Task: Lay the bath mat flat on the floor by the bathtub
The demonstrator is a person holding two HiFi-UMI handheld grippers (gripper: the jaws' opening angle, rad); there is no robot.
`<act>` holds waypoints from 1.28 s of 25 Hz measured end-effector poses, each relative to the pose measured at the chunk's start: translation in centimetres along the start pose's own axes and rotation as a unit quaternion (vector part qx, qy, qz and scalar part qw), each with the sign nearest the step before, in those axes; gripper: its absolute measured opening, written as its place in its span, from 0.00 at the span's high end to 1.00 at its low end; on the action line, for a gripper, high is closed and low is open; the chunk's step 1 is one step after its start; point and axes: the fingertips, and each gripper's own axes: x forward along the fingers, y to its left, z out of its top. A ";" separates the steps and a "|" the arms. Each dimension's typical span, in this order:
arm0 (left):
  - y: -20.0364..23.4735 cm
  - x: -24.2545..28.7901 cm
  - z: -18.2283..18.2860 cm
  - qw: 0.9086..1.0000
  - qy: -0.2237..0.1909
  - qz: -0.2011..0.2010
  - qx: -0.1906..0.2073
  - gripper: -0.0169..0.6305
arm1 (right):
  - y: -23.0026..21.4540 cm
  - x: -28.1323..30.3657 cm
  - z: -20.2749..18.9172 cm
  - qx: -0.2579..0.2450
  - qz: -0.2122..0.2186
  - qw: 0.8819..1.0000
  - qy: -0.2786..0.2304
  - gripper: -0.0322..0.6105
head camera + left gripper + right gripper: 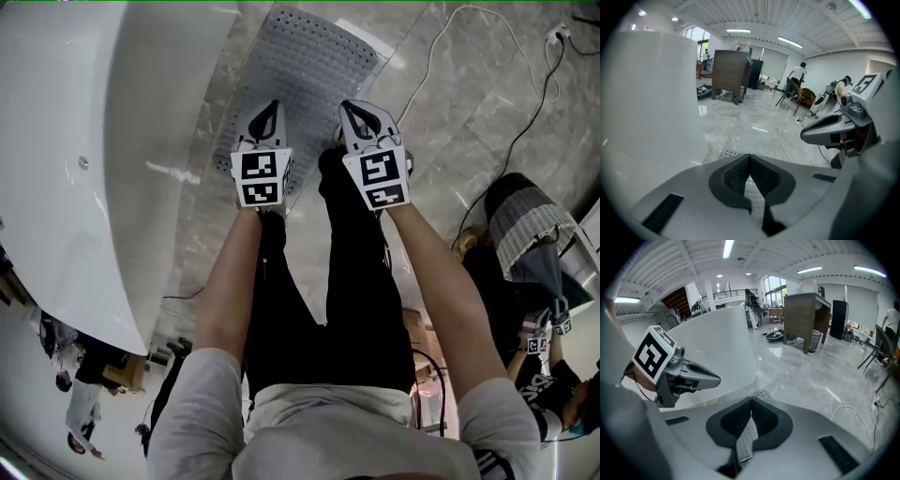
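Note:
The grey perforated bath mat [309, 66] stretches over the marble floor beside the white bathtub [112, 141]. Its near edge is lifted, and both grippers hold it. My left gripper [273, 105] is shut on the mat's near left part. In the left gripper view a strip of mat [753, 190] shows pinched between the pads. My right gripper [351, 107] is shut on the near right part, with a fold of mat [745, 441] between its pads. The two grippers stand side by side, a short way apart.
A white cable [441, 56] runs over the floor to a plug [560, 36] at the right. A woven basket [530, 230] and another person are at the right edge. A dark cabinet [733, 72], chairs and people stand far off.

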 end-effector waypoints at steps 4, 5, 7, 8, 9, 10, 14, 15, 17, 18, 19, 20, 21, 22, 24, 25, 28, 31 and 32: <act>-2.5 -3.6 3.1 1.000 -0.004 0.000 0.004 0.95 | 0.8 -3.8 2.9 0.030 0.013 0.999 -0.008 0.93; -2.9 -4.7 3.7 1.000 -0.005 0.002 0.001 0.95 | 0.9 -4.8 3.4 0.037 0.016 0.999 -0.007 0.93; -3.5 -7.1 5.5 1.000 -0.018 0.008 -0.016 0.95 | 1.3 -6.9 5.1 0.035 0.016 0.999 -0.012 0.93; -3.6 -8.5 6.3 0.999 -0.028 0.012 -0.026 0.95 | 1.7 -8.1 6.3 0.028 0.015 0.999 -0.019 0.93; -3.7 -10.1 7.1 0.999 -0.037 0.016 -0.033 0.95 | 2.3 -9.3 7.6 0.019 0.014 0.999 -0.026 0.93; -3.8 -11.7 7.8 0.998 -0.045 0.021 -0.037 0.95 | 3.0 -10.6 8.7 0.010 0.011 0.999 -0.032 0.93; -3.7 -17.9 10.1 0.997 -0.071 0.033 -0.027 0.95 | 6.0 -14.6 12.1 0.000 -0.004 0.998 -0.058 0.93; -3.6 -19.4 10.6 0.996 -0.077 0.035 -0.021 0.95 | 6.8 -15.4 12.8 0.004 -0.008 0.998 -0.067 0.93; -3.3 -22.2 11.2 0.995 -0.087 0.041 -0.007 0.95 | 8.5 -17.0 14.1 0.020 -0.024 0.996 -0.086 0.93; -3.0 -23.5 11.4 0.995 -0.092 0.045 -0.001 0.95 | 9.4 -17.6 14.7 0.030 -0.035 0.994 -0.096 0.93; -2.6 -24.9 11.5 0.994 -0.097 0.049 0.002 0.95 | 10.5 -18.2 15.5 0.040 -0.046 0.992 -0.108 0.93; -2.3 -26.4 11.6 0.993 -0.103 0.051 0.000 0.95 | 11.8 -18.9 16.3 0.046 -0.056 0.990 -0.120 0.93; -2.0 -28.2 11.5 0.993 -0.109 0.048 -0.006 0.95 | 13.4 -19.8 17.2 0.047 -0.064 0.988 -0.132 0.93; -1.9 -30.1 11.5 0.992 -0.115 0.042 -0.011 0.95 | 15.1 -20.8 18.1 0.043 -0.071 0.986 -0.142 0.93; -1.8 -34.0 11.5 0.992 -0.127 0.026 -0.009 0.95 | 18.2 -23.3 19.9 0.026 -0.084 0.983 -0.159 0.93; -1.8 -35.8 11.6 0.991 -0.131 0.017 0.000 0.95 | 19.6 -24.7 20.8 0.016 -0.092 0.982 -0.167 0.93; -1.4 -41.0 11.7 0.990 -0.137 -0.002 0.020 0.95 | 23.4 -29.4 22.8 -0.005 -0.113 0.976 -0.184 0.93; -1.4 -46.1 12.9 0.987 -0.154 -0.012 0.036 0.95 | 26.3 -34.2 24.0 -0.011 -0.130 0.972 -0.197 0.93; -1.6 -47.5 13.6 0.985 -0.162 -0.016 0.050 0.95 | 27.0 -35.6 24.5 -0.010 -0.135 0.970 -0.202 0.93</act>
